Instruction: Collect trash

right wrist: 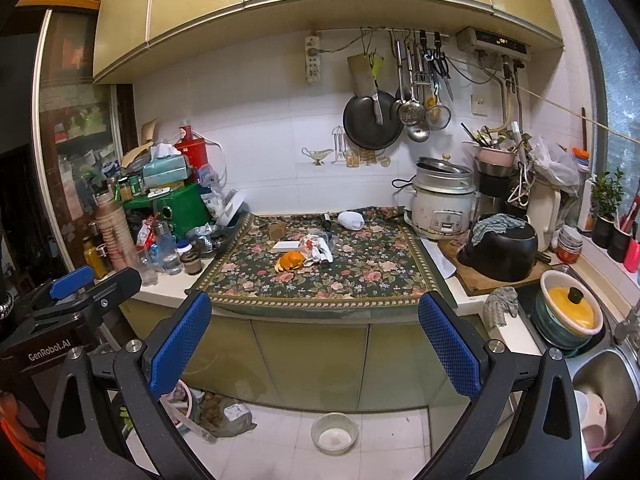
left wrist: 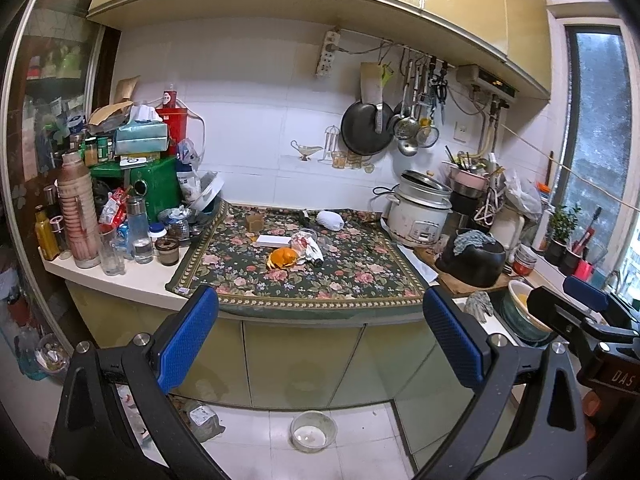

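Trash lies on a floral cloth (left wrist: 352,276) (right wrist: 360,276) covering the counter: an orange peel (left wrist: 282,258) (right wrist: 291,261), crumpled plastic wrapping (left wrist: 307,243) (right wrist: 318,249), a flat white box (left wrist: 273,240) (right wrist: 286,245), a white wad (left wrist: 330,219) (right wrist: 351,220) and a small brown cube (left wrist: 255,222) (right wrist: 278,231). My left gripper (left wrist: 320,340) hangs open and empty in front of the counter edge, well short of the trash. Beside it, my right gripper (right wrist: 316,338) is also open and empty. Each gripper shows at the edge of the other's view.
Bottles, jars and a green box (left wrist: 154,188) crowd the counter's left. A rice cooker (left wrist: 418,212) (right wrist: 440,204), black pot (left wrist: 472,258) (right wrist: 500,252) and sink (right wrist: 608,376) with a yellow-lidded pot (right wrist: 570,312) sit right. A bowl (left wrist: 313,432) (right wrist: 334,434) rests on the floor.
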Action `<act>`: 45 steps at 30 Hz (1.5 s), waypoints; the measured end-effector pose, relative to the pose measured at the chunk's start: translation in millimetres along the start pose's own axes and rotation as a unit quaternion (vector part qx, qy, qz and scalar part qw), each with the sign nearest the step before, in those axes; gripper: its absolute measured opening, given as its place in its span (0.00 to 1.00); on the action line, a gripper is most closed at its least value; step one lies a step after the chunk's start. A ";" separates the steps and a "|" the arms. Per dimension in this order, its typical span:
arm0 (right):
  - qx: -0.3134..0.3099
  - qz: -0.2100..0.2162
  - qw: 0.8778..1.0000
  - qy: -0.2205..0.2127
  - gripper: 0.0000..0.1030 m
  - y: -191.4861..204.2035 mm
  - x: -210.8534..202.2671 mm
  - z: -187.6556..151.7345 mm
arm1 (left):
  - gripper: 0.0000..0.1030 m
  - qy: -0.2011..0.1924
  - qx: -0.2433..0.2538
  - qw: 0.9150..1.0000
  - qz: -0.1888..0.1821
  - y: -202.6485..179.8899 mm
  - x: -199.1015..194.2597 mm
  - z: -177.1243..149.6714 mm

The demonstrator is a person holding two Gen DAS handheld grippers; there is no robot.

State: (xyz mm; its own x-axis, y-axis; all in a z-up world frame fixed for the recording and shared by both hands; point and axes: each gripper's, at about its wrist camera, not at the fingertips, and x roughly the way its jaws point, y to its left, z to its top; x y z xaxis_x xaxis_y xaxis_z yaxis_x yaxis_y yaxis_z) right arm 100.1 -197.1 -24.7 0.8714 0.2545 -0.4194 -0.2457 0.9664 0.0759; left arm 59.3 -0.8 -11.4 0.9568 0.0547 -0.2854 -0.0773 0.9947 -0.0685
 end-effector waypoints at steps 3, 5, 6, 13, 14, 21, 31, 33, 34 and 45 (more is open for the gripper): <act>-0.003 0.007 1.000 0.006 1.00 -14.8 12.3 7.1 | 1.00 -0.001 -0.014 1.000 0.010 -4.1 19.1 9.2; 0.003 0.014 1.000 -0.024 1.00 -24.4 20.3 14.3 | 1.00 -0.005 -0.025 1.000 0.014 -6.6 31.2 15.8; 0.004 0.016 0.999 -0.037 1.00 -29.4 24.7 18.0 | 1.00 -0.006 -0.031 0.999 0.018 -8.6 39.0 19.5; -0.009 0.018 0.999 -0.040 1.00 -64.9 67.7 39.7 | 1.00 0.012 -0.089 0.995 0.037 -8.5 103.2 37.9; -0.010 0.019 0.999 -0.042 1.00 -68.6 72.6 42.1 | 1.00 0.021 -0.090 0.995 0.044 -7.7 113.7 35.8; -0.008 0.019 1.000 0.007 1.00 -86.2 133.8 51.2 | 0.97 0.070 -0.094 0.991 0.068 10.9 196.2 31.3; -0.001 -0.020 0.996 0.085 1.00 -83.8 253.0 69.0 | 0.85 0.155 -0.089 0.983 0.046 71.9 353.5 18.5; 0.004 -0.030 0.994 0.102 1.00 -79.2 277.2 73.6 | 0.85 0.181 -0.077 0.980 0.042 86.7 393.7 18.2; 0.010 -0.033 0.993 0.110 1.00 -76.8 289.9 77.5 | 0.85 0.191 -0.074 0.978 0.038 91.4 406.9 16.7; 0.096 -0.027 0.975 0.199 1.00 -47.3 422.8 81.9 | 0.85 0.350 -0.037 0.936 -0.025 143.7 581.5 -33.4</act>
State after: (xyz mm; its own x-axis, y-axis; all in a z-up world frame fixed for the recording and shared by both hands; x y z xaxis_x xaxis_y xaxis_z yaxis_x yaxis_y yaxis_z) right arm 515.0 -132.1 -131.5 0.6373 0.2054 -0.7427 -0.0863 0.9768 0.1960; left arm 595.2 171.0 -219.2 0.5441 -0.0884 -0.8344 -0.0804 0.9844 -0.1568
